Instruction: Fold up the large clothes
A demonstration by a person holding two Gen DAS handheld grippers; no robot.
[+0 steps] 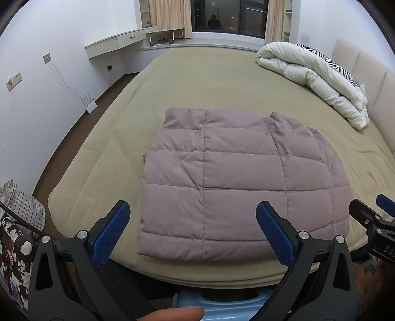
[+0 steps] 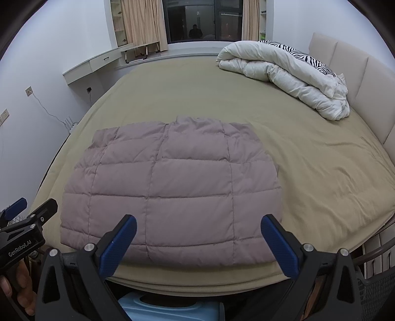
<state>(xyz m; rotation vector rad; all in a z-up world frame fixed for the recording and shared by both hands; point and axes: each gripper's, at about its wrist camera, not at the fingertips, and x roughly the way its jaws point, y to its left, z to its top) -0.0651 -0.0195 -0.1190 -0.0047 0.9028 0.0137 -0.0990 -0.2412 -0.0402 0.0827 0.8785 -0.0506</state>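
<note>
— Hovering over the near edge of the bed (image 1: 222,81), both tools hold nothing: the left gripper (image 1: 192,230) has its jaws spread wide with only air between the blue pads, and the right gripper (image 2: 198,243) is just the same.

— Why so far back from the quilted jacket (image 1: 237,182)?

— My guess is the fold is done, or nearly so. The garment lies as a compact mauve rectangle, flat on the olive sheet, its near hem just inside the mattress edge and squared to it. Neither tool touches it. Held apart like that, one toward each near corner, they look placed either for a last tuck or simply clear of the work.

— Does anything stick out of the bundle?

— The far edge is puckered and a little uneven; whether a sleeve is tucked under there I cannot tell.

— And the surface?

— A broad, soft bed with shallow creases in the sheet, so cloth will sink rather than slide. A white duvet (image 2: 284,76) is rolled up against the padded headboard (image 2: 345,61), well apart from the jacket.

— The room?

— Pale walls, a wall-mounted desk (image 1: 116,42) on the left, beige curtains beside a dark window (image 1: 227,17), and a blue stool (image 2: 170,310) below the bed's edge.
</note>
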